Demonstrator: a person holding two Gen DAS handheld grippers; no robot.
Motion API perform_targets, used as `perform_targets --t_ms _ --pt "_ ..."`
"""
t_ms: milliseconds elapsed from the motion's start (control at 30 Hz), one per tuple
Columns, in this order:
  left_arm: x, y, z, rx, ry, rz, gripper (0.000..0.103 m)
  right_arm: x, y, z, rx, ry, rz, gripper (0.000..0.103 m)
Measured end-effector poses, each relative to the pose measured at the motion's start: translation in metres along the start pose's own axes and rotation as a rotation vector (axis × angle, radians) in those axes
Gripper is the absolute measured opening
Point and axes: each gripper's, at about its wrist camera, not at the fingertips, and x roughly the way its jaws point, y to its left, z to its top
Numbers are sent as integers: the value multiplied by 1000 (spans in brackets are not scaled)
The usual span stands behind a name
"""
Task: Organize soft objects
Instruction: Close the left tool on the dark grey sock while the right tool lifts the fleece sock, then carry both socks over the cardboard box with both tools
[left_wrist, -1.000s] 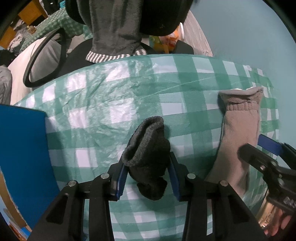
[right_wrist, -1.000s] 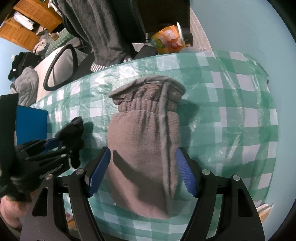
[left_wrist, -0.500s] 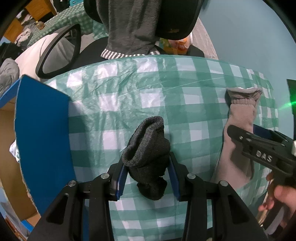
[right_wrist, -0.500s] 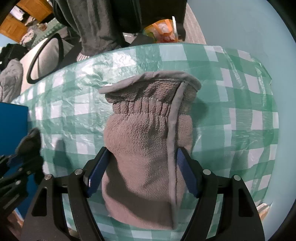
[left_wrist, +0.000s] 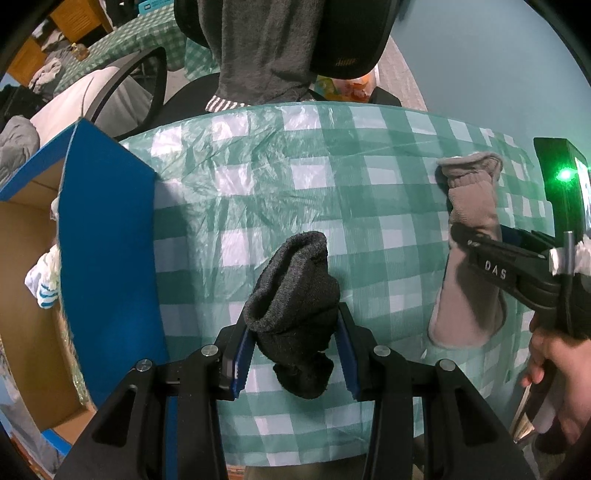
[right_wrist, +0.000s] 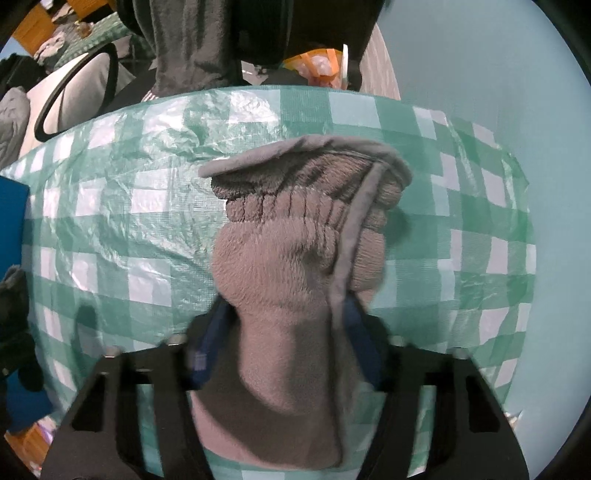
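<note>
The left gripper (left_wrist: 293, 350) is pinching a dark sock (left_wrist: 295, 306) mid-body above the table (left_wrist: 258, 192), beside the box (left_wrist: 107, 236). The right gripper (right_wrist: 286, 347) is squeezing a grey mitten (right_wrist: 295, 266) below its cuff. Both are looking light and floppy, sagging around the jaws, so mid-body grips seem safest.

Both grippers' fingers (left_wrist: 242, 347) clamped, loaded

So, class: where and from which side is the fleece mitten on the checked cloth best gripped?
Grip the mitten just below its gathered cuff, across its width, coming from the fingertip end along its length. It lies flat with the cuff pointing away, and there the fleece narrows between the right gripper jaws.
</note>
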Motion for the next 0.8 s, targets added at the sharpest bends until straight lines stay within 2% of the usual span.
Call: perform_targets --t_ms 67,167,300,800 --pt "-2 0 -3 2 -2 -3 42 -2 -2 -3 -15 -11 -7 33" --pt "-5 2 -6 3 -9 -6 42 -9 -5 -9 -28 -33 -4 25" --pt "-12 6 -13 3 -15 -13 42 -24 -7 -19 -29 -61 16 23" --pt "-51 21 -24 10 -84 -27 42 -86 4 -20 -37 -147 123 22"
